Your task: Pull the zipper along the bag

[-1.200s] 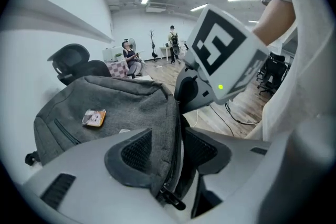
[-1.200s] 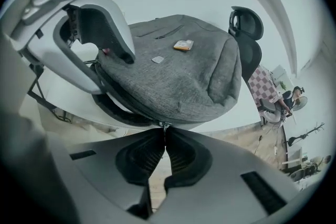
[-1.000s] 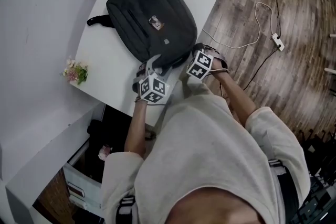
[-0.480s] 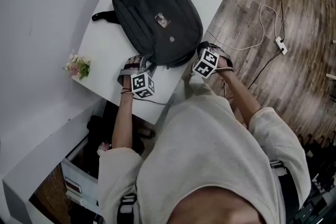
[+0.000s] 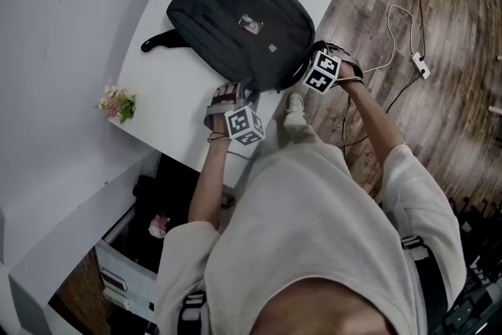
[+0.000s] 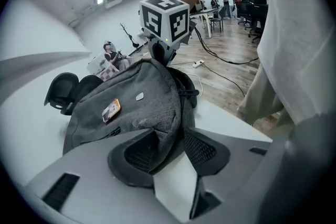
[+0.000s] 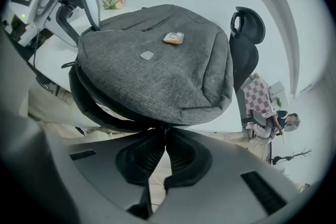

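A dark grey backpack (image 5: pixel 235 12) lies flat on the white table (image 5: pixel 169 102). My right gripper (image 5: pixel 307 71) sits at the bag's near right edge. In the right gripper view it (image 7: pixel 164 135) is shut, pinching a small dark zipper pull (image 7: pixel 164 127) under the bag's rim (image 7: pixel 157 65). My left gripper (image 5: pixel 230 96) is at the bag's near corner. In the left gripper view its jaws (image 6: pixel 168 152) are closing, with a fold of the bag's corner (image 6: pixel 165 134) lying between the pads. The right gripper's marker cube (image 6: pixel 164 18) shows behind the bag.
A small bunch of flowers (image 5: pixel 116 102) lies at the table's left edge. The bag's black straps (image 5: pixel 157 41) stick out to the left. A cable and power strip (image 5: pixel 416 63) lie on the wooden floor to the right. A white storage box (image 5: pixel 118 278) stands below the table.
My left gripper swung out left of the bag, then came back to its near corner with narrower jaws. The right gripper stayed shut at the bag's right edge.
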